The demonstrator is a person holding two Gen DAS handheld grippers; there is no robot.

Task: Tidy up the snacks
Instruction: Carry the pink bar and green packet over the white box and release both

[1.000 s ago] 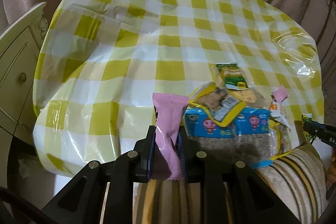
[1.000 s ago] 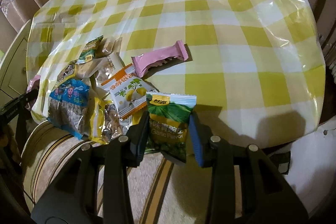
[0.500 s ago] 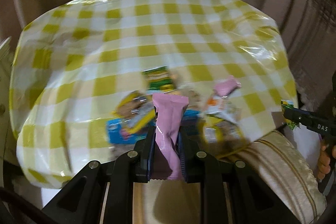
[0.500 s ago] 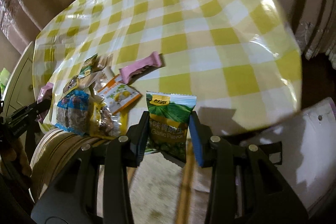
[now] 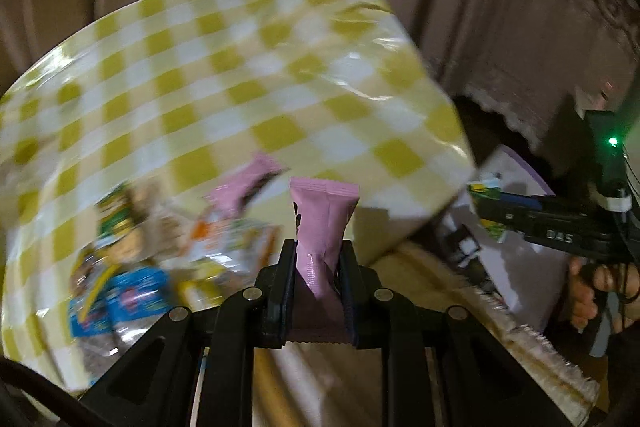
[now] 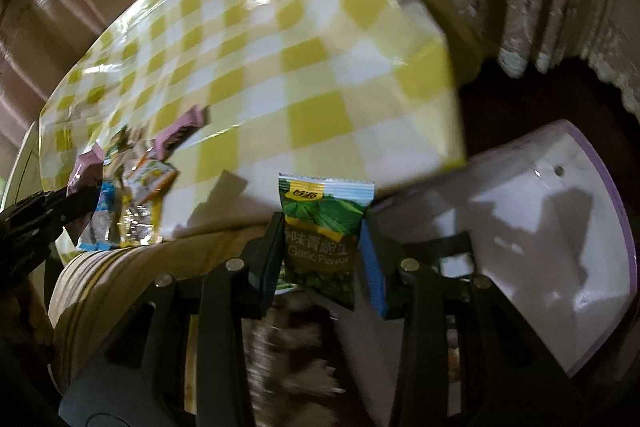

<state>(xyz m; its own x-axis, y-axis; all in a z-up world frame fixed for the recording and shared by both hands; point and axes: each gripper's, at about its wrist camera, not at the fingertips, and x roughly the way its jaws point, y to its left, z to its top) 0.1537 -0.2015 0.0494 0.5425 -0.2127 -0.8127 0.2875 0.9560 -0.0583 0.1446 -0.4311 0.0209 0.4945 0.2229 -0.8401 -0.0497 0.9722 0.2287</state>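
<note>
Both wrist views have swung rightward off the checked table (image 5: 248, 79), bringing a white, purple-rimmed container (image 6: 532, 227) in at 3 o'clock, contents unclear. The left gripper (image 5: 318, 267) clamps an upright pink bar (image 5: 322, 227); the right gripper (image 6: 324, 251) pinches a green garlic packet (image 6: 324, 227). Loose snacks (image 5: 160, 251) lie at 9 o'clock.

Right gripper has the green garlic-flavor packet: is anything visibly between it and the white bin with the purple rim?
Nothing visible does. The right gripper is shut on the green packet, already off the table's edge. The white bin lies just to its right, its inside open toward the packet. The frames are motion-blurred, so small obstacles could be missed.
</note>
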